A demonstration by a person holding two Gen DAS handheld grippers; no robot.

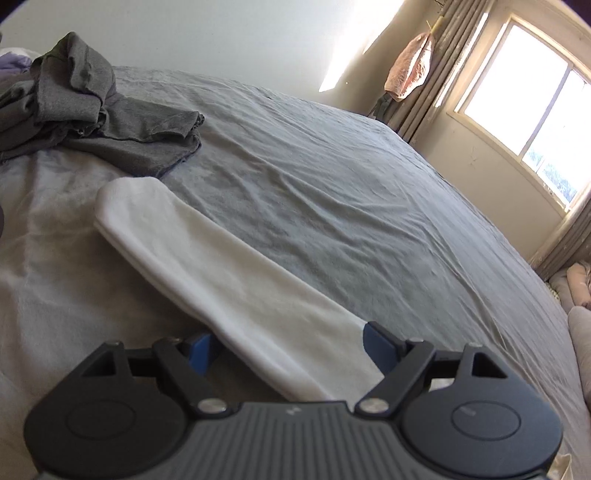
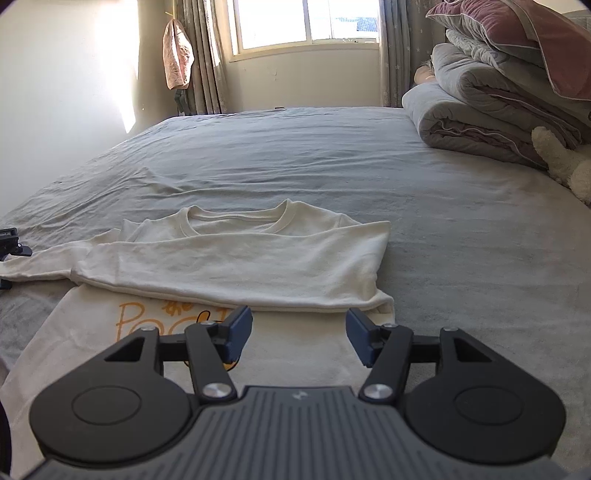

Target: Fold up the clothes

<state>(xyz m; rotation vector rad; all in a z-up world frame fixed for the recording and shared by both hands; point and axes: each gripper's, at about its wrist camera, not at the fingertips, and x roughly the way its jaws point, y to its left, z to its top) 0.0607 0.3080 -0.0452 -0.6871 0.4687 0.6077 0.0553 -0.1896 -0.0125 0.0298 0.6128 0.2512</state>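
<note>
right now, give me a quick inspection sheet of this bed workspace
surface: grey bedsheet, wrinkled
job's things: white sweatshirt lying flat, one sleeve folded across its chest, other sleeve stretched out sideways
clutter: crumpled grey garment; stacked duvets; plush toy
grippers: left gripper open, sleeve between the jaws; right gripper open over the sweatshirt, nothing between the pads
cables: nothing seen
surroundings: window, curtains, pink cloth hanging

My right gripper [image 2: 298, 338] body hides the white shirt's [image 2: 236, 266] lower half; its orange print [image 2: 147, 317] unreadable. Left sleeve [image 1: 207, 258] cuff hidden beneath left gripper [image 1: 291, 350]. Grey clothes [image 1: 81, 107] cut off at frame edge.
</note>
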